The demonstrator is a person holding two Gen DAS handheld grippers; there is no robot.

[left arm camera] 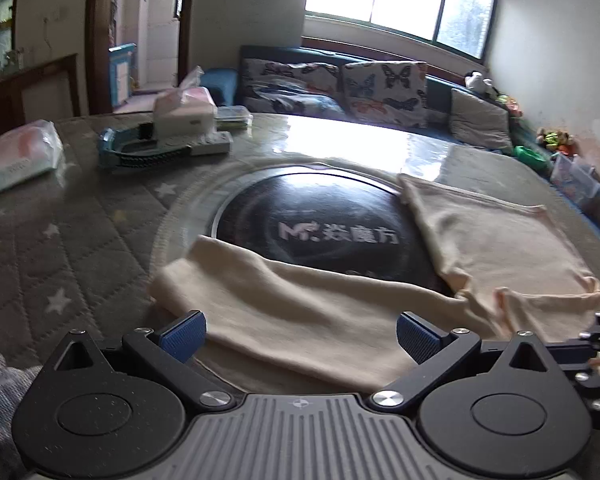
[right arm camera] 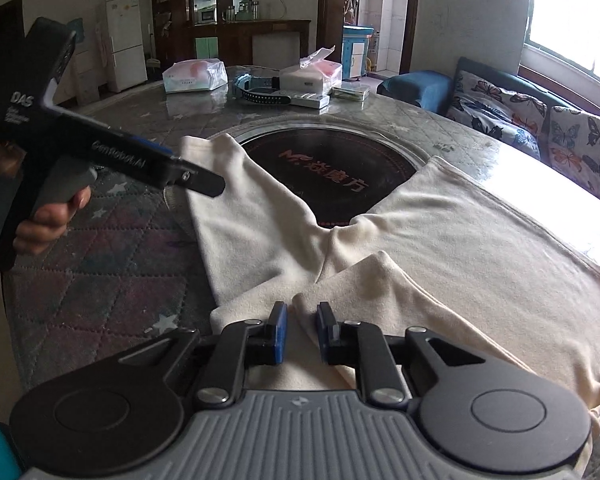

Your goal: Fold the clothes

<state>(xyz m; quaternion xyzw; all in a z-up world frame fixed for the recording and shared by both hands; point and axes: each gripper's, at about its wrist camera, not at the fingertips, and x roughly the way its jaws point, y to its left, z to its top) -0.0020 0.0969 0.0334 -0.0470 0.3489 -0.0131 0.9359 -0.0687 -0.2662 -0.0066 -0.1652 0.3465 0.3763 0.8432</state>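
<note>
A cream long-sleeved garment (left arm camera: 300, 312) (right arm camera: 460, 240) lies spread on the round quilted table (left arm camera: 80, 240) (right arm camera: 100, 248), partly over a black round hob plate (left arm camera: 320, 216) (right arm camera: 332, 168). My left gripper (left arm camera: 300, 336) stands wide open just above one sleeve, with nothing between its blue pads (left arm camera: 182, 338). In the right wrist view it (right arm camera: 208, 186) hovers over that sleeve, held by a hand (right arm camera: 48, 220). My right gripper (right arm camera: 302, 332) has its jaws close together on a raised fold of the garment near the front edge.
At the table's far side lie a tissue pack (left arm camera: 20, 160) (right arm camera: 194, 76), a white tissue box (left arm camera: 184, 108) (right arm camera: 312, 74) and a blue-and-black strap device (left arm camera: 140, 152) (right arm camera: 256, 94). A sofa with butterfly cushions (left arm camera: 384, 92) (right arm camera: 540, 120) stands beyond the table under the window.
</note>
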